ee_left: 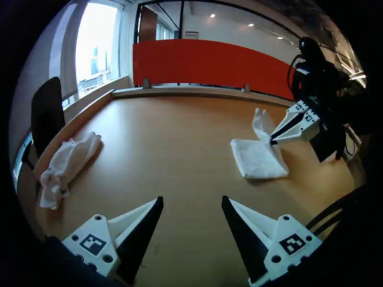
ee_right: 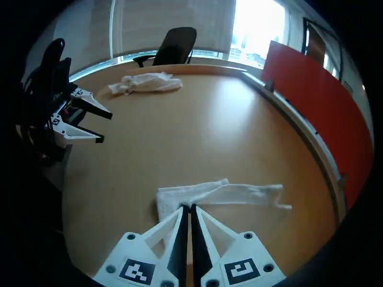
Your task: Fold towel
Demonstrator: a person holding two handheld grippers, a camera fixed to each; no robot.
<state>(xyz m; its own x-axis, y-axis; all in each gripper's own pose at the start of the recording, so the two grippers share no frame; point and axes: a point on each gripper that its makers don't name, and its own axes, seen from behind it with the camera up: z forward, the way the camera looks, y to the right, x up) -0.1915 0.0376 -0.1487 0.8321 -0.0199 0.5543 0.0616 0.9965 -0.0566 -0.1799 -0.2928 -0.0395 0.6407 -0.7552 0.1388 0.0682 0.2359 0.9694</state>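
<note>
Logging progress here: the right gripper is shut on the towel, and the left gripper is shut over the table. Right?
No: the left gripper is open, spread wide over the table, as the left gripper view shows. The right gripper is indeed shut on the towel.

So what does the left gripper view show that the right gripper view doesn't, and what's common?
Left gripper view: the left gripper open, up close, and ceiling lights. Right gripper view: the right gripper from behind, shut on the half-folded towel. Shared: that towel, the crumpled towel, wooden table, red partition, black chair.
</note>
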